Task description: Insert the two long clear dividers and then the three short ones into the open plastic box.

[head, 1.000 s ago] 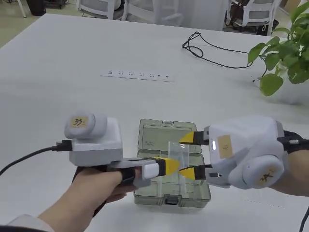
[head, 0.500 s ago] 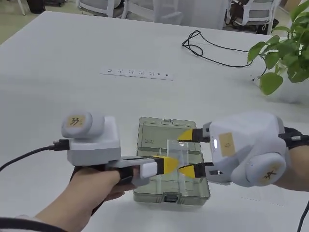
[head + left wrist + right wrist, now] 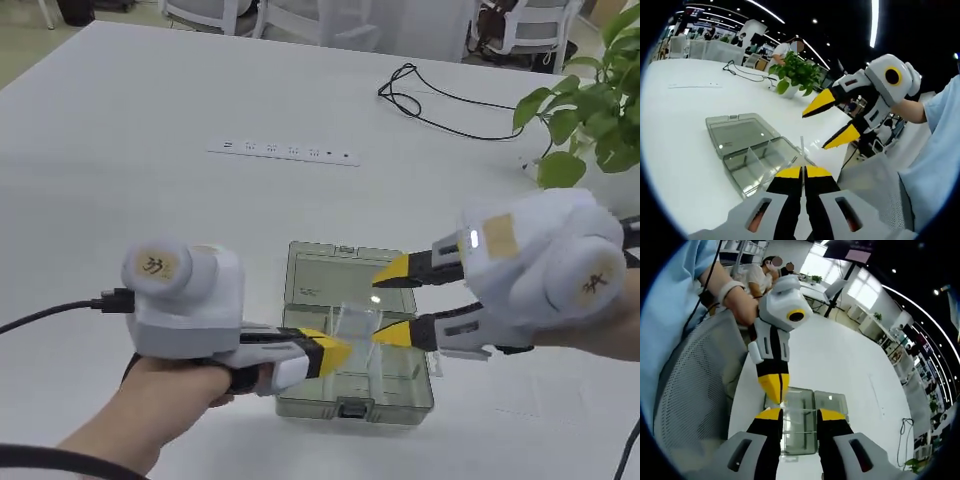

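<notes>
White table (image 3: 200,100) carried one open plastic box (image 3: 310,400); left gripper (image 3: 802,170) pinched one clear divider (image 3: 801,150) edge-on, pointing forward; right gripper (image 3: 388,307) gaped.

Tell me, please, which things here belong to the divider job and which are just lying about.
Job in hand: open plastic box; clear divider, pinched in the left hand-held gripper; right hand-held gripper, open.

Lying about: power strip; black cable; potted plant.
</notes>
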Demonstrator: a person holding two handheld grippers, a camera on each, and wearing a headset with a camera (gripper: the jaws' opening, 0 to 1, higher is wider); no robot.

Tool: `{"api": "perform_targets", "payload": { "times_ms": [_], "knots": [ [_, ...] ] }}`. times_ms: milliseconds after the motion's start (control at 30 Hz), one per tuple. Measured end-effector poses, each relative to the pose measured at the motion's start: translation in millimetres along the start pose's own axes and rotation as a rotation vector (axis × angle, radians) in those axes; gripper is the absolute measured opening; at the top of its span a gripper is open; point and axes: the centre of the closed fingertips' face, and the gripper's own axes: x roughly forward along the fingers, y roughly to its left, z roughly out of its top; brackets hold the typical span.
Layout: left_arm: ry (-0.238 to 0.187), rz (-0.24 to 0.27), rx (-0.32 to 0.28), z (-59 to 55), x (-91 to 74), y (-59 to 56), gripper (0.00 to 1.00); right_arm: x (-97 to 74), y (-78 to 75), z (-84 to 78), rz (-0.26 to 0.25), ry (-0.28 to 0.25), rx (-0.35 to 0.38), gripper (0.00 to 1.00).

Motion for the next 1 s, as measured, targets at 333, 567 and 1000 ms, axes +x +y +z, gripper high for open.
{"api": "perform_targets", "payload": {
  "times_ms": [333, 567, 1000],
  "knots": [
    [0.075, -0.046, 0.265, -12.2, -5.5, -12.5, 0.0, -8.5, 16.7, 1.8, 0.226, -0.015, 0.078, 0.19],
    [0.074, -0.078, 0.313, -13.8, -5.1, -20.4, 0.0, -2.4, 32.8, -3.3, 0.362, 0.026, 0.088, 0.14],
    [0.079, -0.108, 0.359, -15.1, -6.0, -25.8, 0.0, 4.0, 44.6, -3.7, 0.474, 0.064, 0.071, 0.03]
  ]
}}
